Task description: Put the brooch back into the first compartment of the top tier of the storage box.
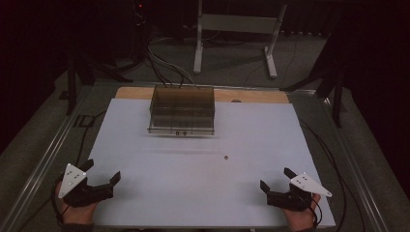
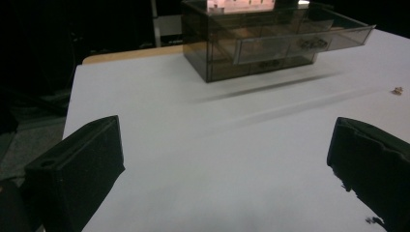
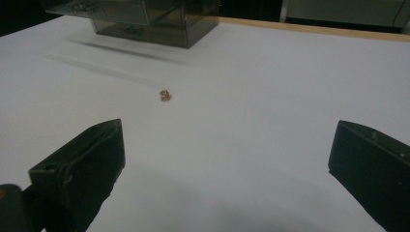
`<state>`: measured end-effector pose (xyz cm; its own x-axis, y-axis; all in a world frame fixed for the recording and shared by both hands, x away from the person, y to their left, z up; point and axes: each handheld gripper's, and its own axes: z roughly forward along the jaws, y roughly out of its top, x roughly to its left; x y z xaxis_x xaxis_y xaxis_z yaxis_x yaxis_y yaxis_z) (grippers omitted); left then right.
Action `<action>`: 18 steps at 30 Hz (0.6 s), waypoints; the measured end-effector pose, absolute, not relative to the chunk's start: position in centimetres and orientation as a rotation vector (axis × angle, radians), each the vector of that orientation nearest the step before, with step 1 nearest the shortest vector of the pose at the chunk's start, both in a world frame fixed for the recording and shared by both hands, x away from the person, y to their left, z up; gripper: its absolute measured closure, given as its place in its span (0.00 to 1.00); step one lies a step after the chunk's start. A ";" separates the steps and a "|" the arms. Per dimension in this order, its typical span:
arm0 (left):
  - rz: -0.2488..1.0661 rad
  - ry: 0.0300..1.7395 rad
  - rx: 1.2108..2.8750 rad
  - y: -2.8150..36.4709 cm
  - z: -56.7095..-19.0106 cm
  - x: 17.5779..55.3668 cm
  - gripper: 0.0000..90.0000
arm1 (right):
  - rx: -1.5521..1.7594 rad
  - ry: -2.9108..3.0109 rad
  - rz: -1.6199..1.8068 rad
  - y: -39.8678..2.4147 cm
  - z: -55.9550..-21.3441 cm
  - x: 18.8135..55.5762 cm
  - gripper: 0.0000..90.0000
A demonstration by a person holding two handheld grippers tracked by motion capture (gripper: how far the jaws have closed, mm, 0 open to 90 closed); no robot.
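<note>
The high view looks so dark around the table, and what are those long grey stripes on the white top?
High view: only the white table is lit, the room behind is nearly black. Left gripper view: the stripes are soft shadows in front of the drawer box, whose top glares pink-white. Right gripper view: the tiny gold thing looks fuzzy.

Matt white sheet (image 1: 203, 188) under both tools, smooth, over bare wood table edge (image 1: 256, 95). Ahead, smoky translucent glossy plastic drawer box (image 1: 182, 110). Matt black plastic jaws. Small brassy, shiny trinket (image 3: 166, 95) ahead of right gripper (image 1: 279, 182).
</note>
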<state>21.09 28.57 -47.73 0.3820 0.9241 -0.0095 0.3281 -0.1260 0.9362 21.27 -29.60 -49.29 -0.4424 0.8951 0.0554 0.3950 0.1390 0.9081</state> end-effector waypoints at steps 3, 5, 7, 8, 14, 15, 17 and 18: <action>0.768 1.108 1.670 28.2 -47.4 21.4 0.00 | 1.218 1.902 1.282 -29.6 -49.4 21.3 0.00; 0.761 1.095 1.665 28.0 -47.1 21.6 0.00 | 1.191 1.896 1.299 -29.6 -49.5 21.3 0.00; 0.757 1.087 1.666 27.9 -47.1 21.8 0.00 | 1.166 1.888 1.298 -29.6 -49.5 21.3 0.00; 0.732 1.068 1.658 27.7 -46.9 22.2 0.00 | 1.156 1.885 1.299 -29.7 -49.5 21.3 0.00; 0.720 1.049 1.667 27.0 -46.6 23.2 0.00 | 1.143 1.881 1.329 -29.8 -49.6 21.4 0.00; 0.718 1.045 1.649 26.6 -46.4 23.7 0.00 | 1.143 1.882 1.329 -29.8 -49.6 21.4 0.00; 0.712 1.035 1.637 26.1 -46.2 24.2 0.00 | 1.142 1.881 1.329 -29.8 -49.6 21.4 0.00; 0.718 1.030 1.640 25.8 -46.1 24.5 0.00 | 1.144 1.879 1.330 -29.8 -49.6 21.4 0.00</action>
<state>24.51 25.75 -46.09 0.4553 0.8898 -0.0321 0.2779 -0.1078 0.9545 21.38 -29.81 -49.57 -0.4764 0.8788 0.0285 0.3191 0.1426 0.9369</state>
